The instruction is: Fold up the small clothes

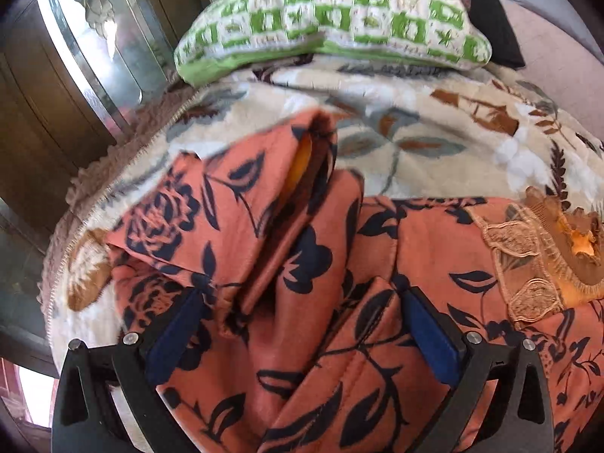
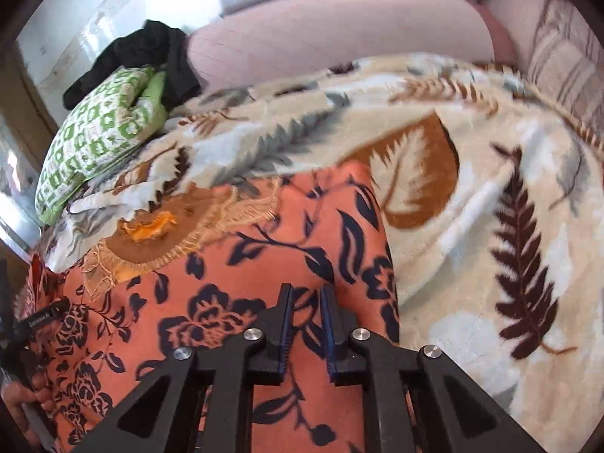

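- Garment (image 1: 426, 249): orange, dark floral print, lace neckline, spread on leaf-print blanket (image 1: 415, 120).
- Left gripper (image 1: 302, 324): jaws wide apart over bunched folds.
- Right gripper (image 2: 306, 324): jaws narrowly parted, fabric between; grip unclear.
- Green pillow (image 1: 332, 15): far end.

Left tool (image 1: 302, 324): fingers spread wide, blue pads (image 1: 430, 336) facing each other across a broad gap, tips pressed down into bunched cloth that fills the space between them. Right tool (image 2: 306, 321): fingers drawn close, a narrow slit left between the pads, cloth seen through the slit; whether pinched cannot be told. Left tool also seen at the far left edge of the right wrist view, with bare fingers (image 2: 19, 404) of the left hand wrapped round its handle.
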Demonstrator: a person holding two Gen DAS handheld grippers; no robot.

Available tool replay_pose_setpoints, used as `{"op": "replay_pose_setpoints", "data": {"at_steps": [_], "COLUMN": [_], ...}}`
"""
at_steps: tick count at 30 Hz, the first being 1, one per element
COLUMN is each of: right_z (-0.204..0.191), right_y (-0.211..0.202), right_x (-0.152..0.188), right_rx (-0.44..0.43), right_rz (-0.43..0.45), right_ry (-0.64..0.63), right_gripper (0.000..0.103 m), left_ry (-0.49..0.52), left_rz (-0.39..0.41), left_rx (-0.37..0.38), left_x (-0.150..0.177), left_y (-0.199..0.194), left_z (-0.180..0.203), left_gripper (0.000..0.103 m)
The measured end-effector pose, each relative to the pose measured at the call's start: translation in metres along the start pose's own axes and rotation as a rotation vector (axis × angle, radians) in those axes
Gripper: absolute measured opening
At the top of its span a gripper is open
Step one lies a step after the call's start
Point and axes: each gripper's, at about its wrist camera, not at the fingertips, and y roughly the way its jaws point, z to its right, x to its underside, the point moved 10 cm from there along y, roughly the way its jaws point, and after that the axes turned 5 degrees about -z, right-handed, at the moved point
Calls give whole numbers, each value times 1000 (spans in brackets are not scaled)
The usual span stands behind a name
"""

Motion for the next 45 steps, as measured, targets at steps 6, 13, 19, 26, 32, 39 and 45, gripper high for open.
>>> {"op": "replay_pose_setpoints", "data": {"at_steps": [6, 13, 19, 26, 32, 39, 45], "right_z": [-62, -61, -81, -83, -73, -59, -52], "right_y": [29, -14, -28, -30, -27, -28, -31], "right_x": [46, 28, 22, 22, 12, 3, -3], "right_rx": [-221, -345, -483, -468, -462, -453, -426], "right_rz": [-247, -111, -45, -46, -39, -25, -8], "right_ry": [-112, -54, 8, -4, 29, 76, 76], "right_gripper": [19, 21, 84, 84, 84, 84, 83], "left_ry": [-55, -427, -397, -224, -186, -130, -203], "left_rz": [183, 52, -36, -101, -150, -194, -213], "left_rx": [76, 115, 264, 381, 263, 162, 247], "left_x": [-9, 11, -8, -28, -46, -46, -47], "left_y": [-68, -37, -35, -39, -6, 29, 33], "left_z": [-40, -205, -206, -99, -66, -46, -61], "left_gripper": [103, 103, 103, 103, 101, 77, 14]}}
